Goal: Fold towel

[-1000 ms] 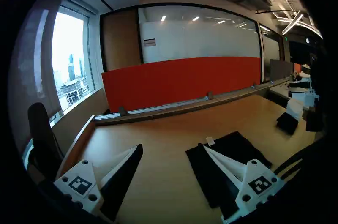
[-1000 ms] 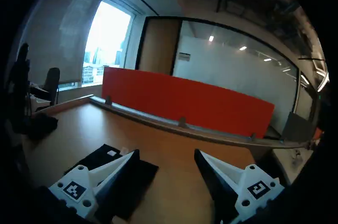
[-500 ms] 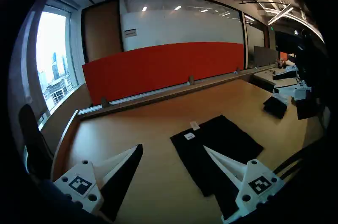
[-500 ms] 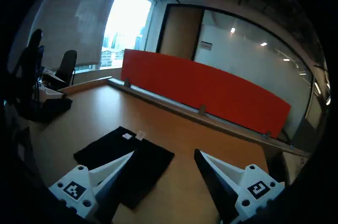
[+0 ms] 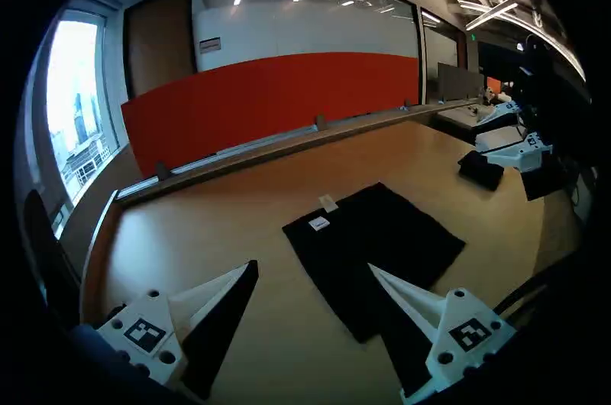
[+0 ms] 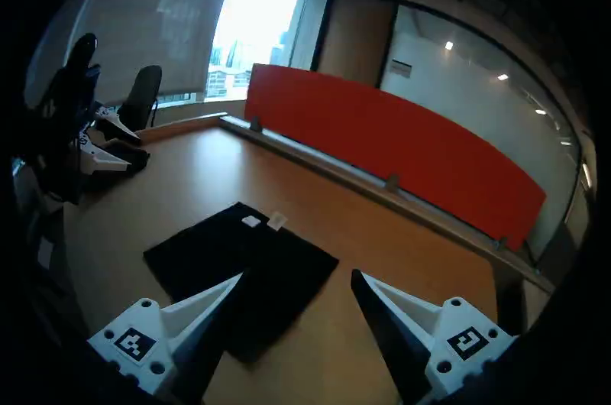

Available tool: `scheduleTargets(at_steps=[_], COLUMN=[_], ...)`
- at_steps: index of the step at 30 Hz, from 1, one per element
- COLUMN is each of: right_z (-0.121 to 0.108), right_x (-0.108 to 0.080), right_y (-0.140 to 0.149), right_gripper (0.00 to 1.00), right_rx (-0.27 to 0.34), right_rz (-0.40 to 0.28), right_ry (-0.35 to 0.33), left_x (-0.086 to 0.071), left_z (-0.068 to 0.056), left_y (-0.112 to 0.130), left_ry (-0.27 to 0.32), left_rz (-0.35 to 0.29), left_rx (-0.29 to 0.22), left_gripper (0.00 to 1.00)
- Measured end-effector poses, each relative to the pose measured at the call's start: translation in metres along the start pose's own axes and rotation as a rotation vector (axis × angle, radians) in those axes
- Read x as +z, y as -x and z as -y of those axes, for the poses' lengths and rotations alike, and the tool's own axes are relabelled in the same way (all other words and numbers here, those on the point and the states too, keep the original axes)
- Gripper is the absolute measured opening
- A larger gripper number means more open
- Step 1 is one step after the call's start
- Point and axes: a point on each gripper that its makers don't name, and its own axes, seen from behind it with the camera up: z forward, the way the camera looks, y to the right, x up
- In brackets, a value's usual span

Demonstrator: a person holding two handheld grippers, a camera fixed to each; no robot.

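A black towel (image 5: 378, 241) lies flat and spread out on the wooden table (image 5: 252, 191), a rectangle set askew to the table's long edge. Two small white tags (image 5: 319, 223) show at its far edge.

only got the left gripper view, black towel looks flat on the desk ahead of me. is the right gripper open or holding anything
Observer: In the right gripper view, the right gripper is open. Its fingers stand wide apart and grip nothing.
Operator: ok and where's the towel from that side
Observer: The black towel lies flat on the desk, ahead of that gripper and toward the left of its view. The towel's near corner reaches down between the fingers, close to the left one. I cannot tell whether that finger touches the cloth.
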Motion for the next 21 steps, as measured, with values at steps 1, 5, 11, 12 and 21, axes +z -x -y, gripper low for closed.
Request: scheduleTargets(at_steps=[1, 5, 11, 12, 21], right_z=[0.002, 0.008, 0.017, 0.018, 0.033], right_x=[0.001, 0.007, 0.016, 0.018, 0.033], right_y=[0.004, 0.017, 0.040, 0.044, 0.079], right_gripper=[1.00, 1.00, 1.00, 1.00, 1.00], right_rx=[-0.001, -0.007, -0.001, 0.001, 0.008], right_rz=[0.006, 0.024, 0.059, 0.064, 0.118], right_ry=[-0.003, -0.013, -0.028, -0.031, -0.062], left_x=[0.002, 0.009, 0.019, 0.022, 0.038], left_z=[-0.001, -0.007, -0.016, -0.018, -0.035], left_y=[0.003, 0.015, 0.034, 0.037, 0.069], left_ry=[0.005, 0.022, 0.051, 0.056, 0.103], left_rz=[0.006, 0.028, 0.057, 0.063, 0.123], left_rx=[0.004, 0.018, 0.023, 0.023, 0.041], left_gripper=[0.95, 0.95, 0.95, 0.95, 0.95])
